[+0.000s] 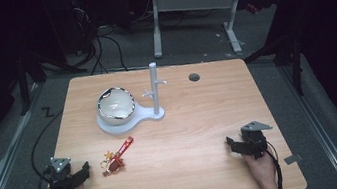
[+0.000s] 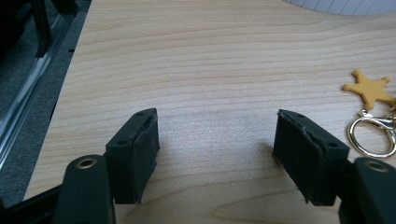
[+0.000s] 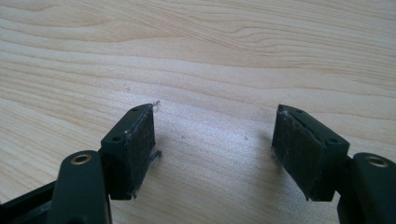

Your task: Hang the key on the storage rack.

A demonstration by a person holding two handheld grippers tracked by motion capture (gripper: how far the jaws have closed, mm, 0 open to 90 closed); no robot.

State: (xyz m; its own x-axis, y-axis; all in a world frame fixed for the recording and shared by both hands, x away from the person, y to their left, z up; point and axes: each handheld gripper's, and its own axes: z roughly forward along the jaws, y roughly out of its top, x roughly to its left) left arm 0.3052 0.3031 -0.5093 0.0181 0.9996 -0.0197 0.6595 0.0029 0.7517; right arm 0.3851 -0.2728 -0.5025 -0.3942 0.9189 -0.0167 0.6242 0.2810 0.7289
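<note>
Keychain [image 1: 117, 159] on the table [image 1: 200, 120] in the high view, just right of the left gripper [image 1: 86, 170], apart from it, well left of the right gripper [image 1: 229, 143]; white stand [image 1: 132, 117] with bowl [image 1: 115, 105] farther back. Left gripper view: jaws wide apart over bare wood, nothing between, gold ring [image 2: 371, 135] and yellow star charm [image 2: 370, 87] off to the right, beyond the right pad [image 2: 299, 149], not touching. Right gripper view: jaws spread, gripping nothing, bare tabletop between pads [image 3: 140, 149].

Wooden table [image 1: 193, 171], keychain [image 1: 117, 158], white stand [image 1: 132, 120]
</note>
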